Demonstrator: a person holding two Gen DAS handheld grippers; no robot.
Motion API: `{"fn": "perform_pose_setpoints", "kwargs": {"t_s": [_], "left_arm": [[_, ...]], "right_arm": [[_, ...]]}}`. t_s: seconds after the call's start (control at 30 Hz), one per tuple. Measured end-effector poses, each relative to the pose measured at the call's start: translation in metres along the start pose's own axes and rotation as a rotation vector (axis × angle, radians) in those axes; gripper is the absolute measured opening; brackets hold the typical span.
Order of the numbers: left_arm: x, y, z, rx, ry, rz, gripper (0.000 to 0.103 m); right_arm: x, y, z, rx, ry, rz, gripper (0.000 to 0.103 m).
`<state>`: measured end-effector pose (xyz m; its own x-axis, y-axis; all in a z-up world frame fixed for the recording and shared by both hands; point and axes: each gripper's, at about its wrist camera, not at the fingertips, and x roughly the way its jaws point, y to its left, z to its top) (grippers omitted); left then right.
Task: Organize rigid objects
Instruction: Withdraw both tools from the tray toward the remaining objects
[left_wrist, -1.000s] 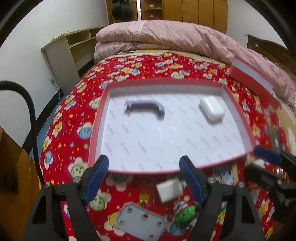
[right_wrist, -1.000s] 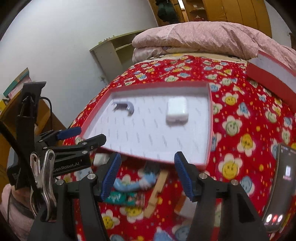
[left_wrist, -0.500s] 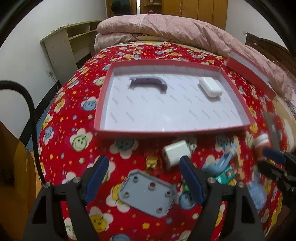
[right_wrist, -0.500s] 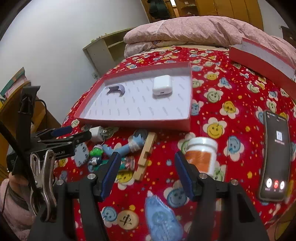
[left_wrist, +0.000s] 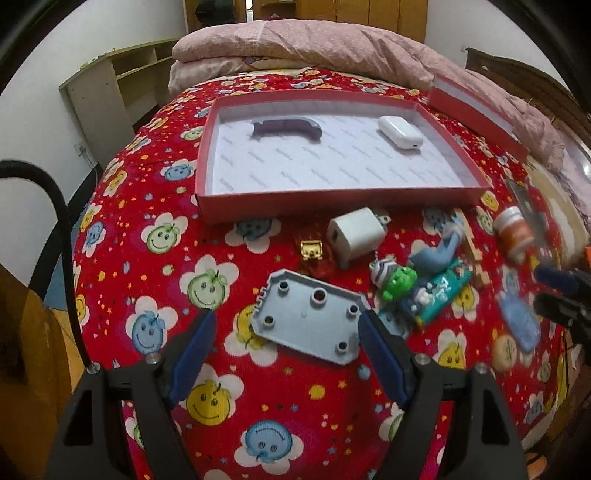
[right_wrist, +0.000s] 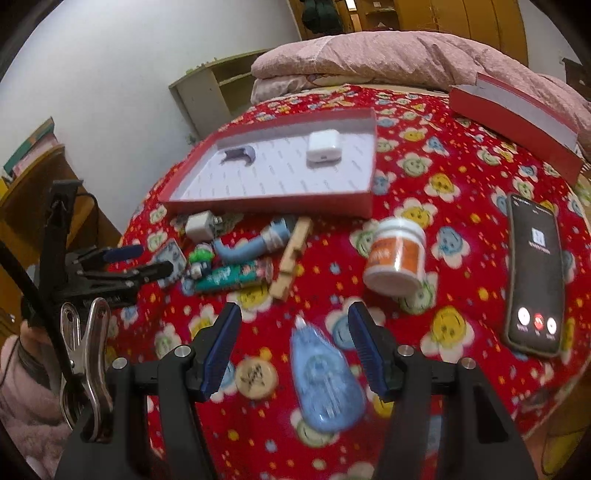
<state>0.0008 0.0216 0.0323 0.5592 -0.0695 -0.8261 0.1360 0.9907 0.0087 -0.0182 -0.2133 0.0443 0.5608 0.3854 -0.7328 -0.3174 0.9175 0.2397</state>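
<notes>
A red tray on the bed holds a purple handle and a white case. Loose items lie in front of it. My left gripper is open with its fingers on either side of a grey plate; behind it lie a white charger and a green figure. My right gripper is open with a blue tape dispenser between its fingers. A white jar lies beyond it.
A black phone lies at the right. A red lid lies at the back right. A blue tube, a wooden block, a teal pack and a round token lie on the red bedspread.
Both grippers have pulled back from the tray and come down towards the loose items. The grey plate and the tape dispenser now sit between their open fingers.
</notes>
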Motion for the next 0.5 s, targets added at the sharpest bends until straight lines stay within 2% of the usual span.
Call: {"fn": "perform_pose_setpoints", "kwargs": {"t_s": [0.27, 0.5], "left_arm": [[-0.002, 0.001, -0.007, 0.023, -0.003, -0.043, 0.083], [0.004, -0.006, -0.011, 0.064, 0.004, -0.044, 0.083]], "right_arm": [[-0.007, -0.003, -0.025, -0.027, 0.038, -0.034, 0.062], [0.001, 0.003, -0.036, -0.086, 0.064, -0.075, 0.062]]}}
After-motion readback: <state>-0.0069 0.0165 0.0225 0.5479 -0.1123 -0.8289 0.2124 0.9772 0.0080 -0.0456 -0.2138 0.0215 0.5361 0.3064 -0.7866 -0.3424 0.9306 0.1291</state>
